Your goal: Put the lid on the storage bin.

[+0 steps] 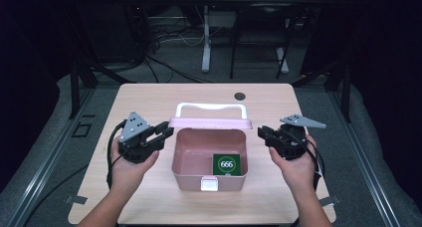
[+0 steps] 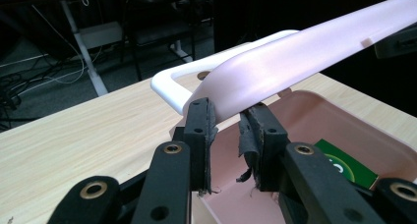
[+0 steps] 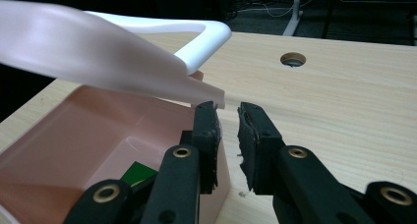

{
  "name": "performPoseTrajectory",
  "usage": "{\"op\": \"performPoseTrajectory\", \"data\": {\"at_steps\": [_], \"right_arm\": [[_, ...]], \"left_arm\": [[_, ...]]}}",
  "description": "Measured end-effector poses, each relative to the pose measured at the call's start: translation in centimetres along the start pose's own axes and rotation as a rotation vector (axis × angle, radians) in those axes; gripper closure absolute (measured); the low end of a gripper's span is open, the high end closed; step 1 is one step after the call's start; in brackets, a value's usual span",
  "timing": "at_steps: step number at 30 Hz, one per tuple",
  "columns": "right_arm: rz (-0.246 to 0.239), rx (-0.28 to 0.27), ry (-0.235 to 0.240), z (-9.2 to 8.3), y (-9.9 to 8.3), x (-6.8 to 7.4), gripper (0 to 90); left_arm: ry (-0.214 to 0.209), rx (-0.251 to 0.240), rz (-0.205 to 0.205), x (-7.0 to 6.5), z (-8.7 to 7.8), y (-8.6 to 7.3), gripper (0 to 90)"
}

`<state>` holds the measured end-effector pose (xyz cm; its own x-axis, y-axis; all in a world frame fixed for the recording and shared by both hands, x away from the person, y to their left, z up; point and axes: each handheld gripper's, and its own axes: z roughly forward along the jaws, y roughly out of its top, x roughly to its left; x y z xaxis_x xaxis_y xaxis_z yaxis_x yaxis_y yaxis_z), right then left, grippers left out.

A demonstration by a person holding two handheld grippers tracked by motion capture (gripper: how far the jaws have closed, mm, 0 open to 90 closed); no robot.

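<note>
A pink box (image 1: 209, 179) stands in the middle of the table with a green card marked 666 (image 1: 227, 164) on its floor. Its pink lid (image 1: 209, 123) with a white handle (image 1: 212, 107) is raised and hangs tilted over the box. My left gripper (image 1: 168, 131) is at the lid's left end. In the left gripper view the lid's (image 2: 295, 57) corner sits between the jaw tips, which grip it. My right gripper (image 1: 262, 133) is at the lid's right end, narrowly open. The lid's (image 3: 98, 52) corner lies just past its tips, not between them.
The wooden table (image 1: 149, 102) has a round cable hole (image 1: 240, 95) at the back, behind the box. Bare table lies on both sides of the box. Beyond the far edge are desk legs (image 1: 205, 38) and cables on a dark floor.
</note>
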<state>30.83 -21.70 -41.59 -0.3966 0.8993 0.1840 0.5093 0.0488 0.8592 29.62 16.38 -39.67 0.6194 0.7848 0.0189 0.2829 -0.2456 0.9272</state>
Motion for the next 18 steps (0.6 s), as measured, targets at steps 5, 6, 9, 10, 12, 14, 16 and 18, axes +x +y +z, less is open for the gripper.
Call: {"op": "performPoseTrajectory", "data": {"at_steps": [5,6,9,10,12,14,16,18], "right_arm": [[0.008,-0.01,-0.006,0.0,-0.1,-0.3,75.9],[0.007,-0.005,-0.006,0.0,-0.1,-0.3,75.6],[0.008,-0.008,-0.007,0.0,-0.1,-0.5,74.9],[0.007,-0.006,-0.01,0.0,-0.1,-0.5,74.8],[0.009,-0.001,-0.01,0.0,-0.2,-0.6,74.0],[0.009,-0.001,-0.009,0.2,-0.2,-0.6,72.8],[0.008,0.008,-0.009,0.3,-0.3,-0.6,71.6],[0.009,0.015,-0.009,0.4,-0.3,-0.7,70.6]], "left_arm": [[-0.004,0.004,0.006,-0.2,-0.3,-0.4,73.3],[-0.005,0.006,0.005,-0.2,-0.3,-0.4,73.3],[-0.009,0.007,0.005,-0.3,-0.5,-0.7,73.3],[-0.01,0.009,0.008,-0.3,-0.5,-0.7,73.2],[-0.014,0.007,0.003,-0.4,-0.6,-0.9,73.2],[-0.019,0.008,0.0,-0.5,-0.7,-1.1,72.9],[-0.024,0.009,-0.003,-0.5,-0.7,-1.3,72.8],[-0.026,0.012,-0.002,-0.5,-0.7,-1.3,72.4]]}}
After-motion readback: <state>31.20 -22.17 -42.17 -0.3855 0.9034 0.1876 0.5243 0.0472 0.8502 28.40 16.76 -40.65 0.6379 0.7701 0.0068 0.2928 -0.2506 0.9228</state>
